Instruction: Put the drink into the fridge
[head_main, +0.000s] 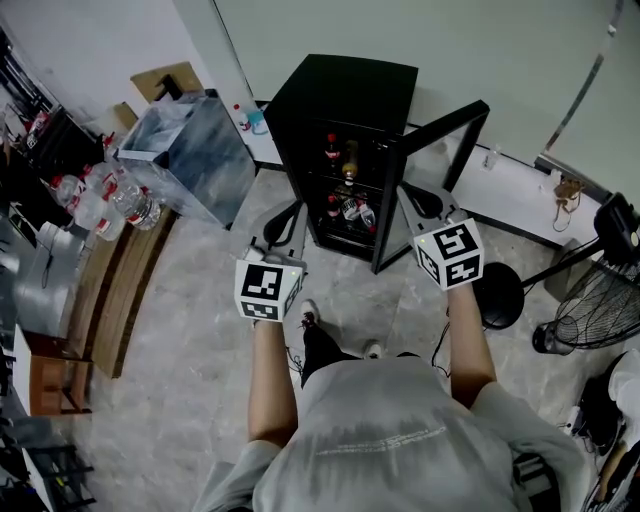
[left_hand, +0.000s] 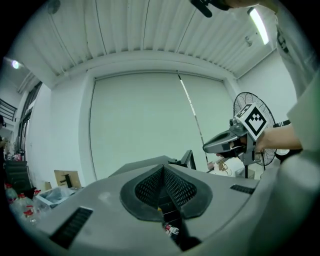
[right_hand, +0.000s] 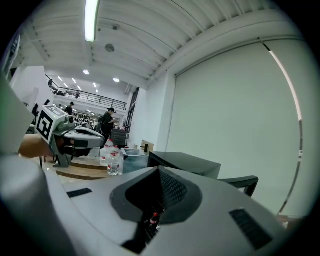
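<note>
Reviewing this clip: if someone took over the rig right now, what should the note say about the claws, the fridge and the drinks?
Left claw: shut, empty.
Right claw: shut, empty. Both point toward the fridge.
Fridge: its door is open, swung to the right. Drinks stand on two shelves inside.
Water bottles sit on the wooden bench at the left.
Done: drinks appear to be in the fridge, and neither claw carries one.
Left: probably close the door, unless the bench bottles must go in too.
</note>
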